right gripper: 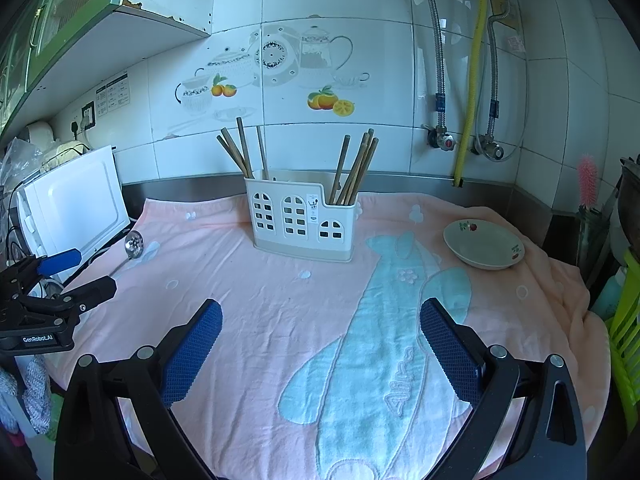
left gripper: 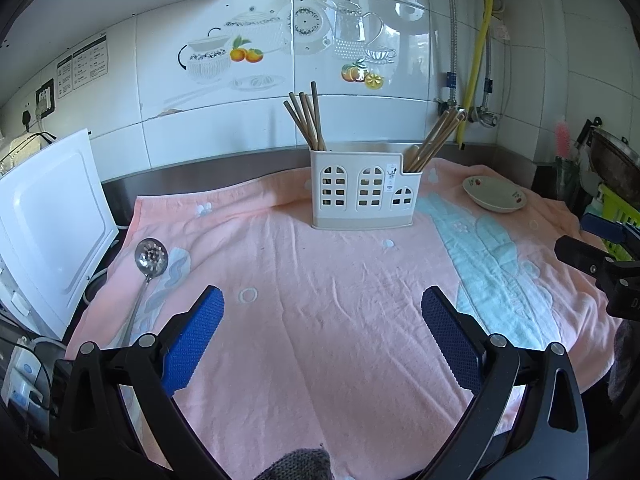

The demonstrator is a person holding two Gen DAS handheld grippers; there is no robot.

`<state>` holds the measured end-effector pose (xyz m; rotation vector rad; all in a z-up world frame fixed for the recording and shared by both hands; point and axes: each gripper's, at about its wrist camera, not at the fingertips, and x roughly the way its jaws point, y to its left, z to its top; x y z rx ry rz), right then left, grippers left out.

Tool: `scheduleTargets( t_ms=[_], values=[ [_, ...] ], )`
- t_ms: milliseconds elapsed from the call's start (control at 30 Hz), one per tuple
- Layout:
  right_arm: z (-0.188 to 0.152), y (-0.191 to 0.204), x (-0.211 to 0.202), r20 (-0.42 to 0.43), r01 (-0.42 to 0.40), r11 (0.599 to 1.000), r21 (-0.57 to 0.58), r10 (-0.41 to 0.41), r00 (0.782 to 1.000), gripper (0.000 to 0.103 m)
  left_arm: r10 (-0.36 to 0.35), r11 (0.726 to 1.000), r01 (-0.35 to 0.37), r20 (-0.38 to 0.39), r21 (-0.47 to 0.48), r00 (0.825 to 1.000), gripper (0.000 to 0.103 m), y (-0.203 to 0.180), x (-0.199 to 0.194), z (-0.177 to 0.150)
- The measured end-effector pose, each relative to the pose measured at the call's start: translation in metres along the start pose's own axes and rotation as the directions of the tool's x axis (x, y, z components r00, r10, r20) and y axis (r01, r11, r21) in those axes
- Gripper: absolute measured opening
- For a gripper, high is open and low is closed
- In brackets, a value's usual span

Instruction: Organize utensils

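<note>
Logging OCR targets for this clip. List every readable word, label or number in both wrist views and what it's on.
"GenRobot.AI" on the black body of the left tongs, right wrist view.
"Alih"-like raised script, ending unclear, on the blue patch of the towel.
Sticker on the utensil holder: too small to read.
Printed notice on the wall: too blurred to read.
Tag by the pipes: unreadable.

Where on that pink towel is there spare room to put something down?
The widest bare patch lies in front of the utensil holder, toward the open grippers. There is more between the holder and the bowl. The left edge is tighter: the slotted spoon lies beside the white appliance.
</note>
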<state>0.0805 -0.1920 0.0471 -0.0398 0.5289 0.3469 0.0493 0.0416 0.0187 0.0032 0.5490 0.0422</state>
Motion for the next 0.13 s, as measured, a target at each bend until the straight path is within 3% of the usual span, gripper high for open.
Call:
scheduleTargets(
  t_ms=[133],
  values=[
    [-0.0010,-0.0006,0.0016,-0.005,-0.001,1.000,-0.002,0.001,1.000,0.096,-0.002,1.000,0.001,-0.010,-0.013,1.000,0.098,0.0023,0.0017,-0.0012]
  ],
)
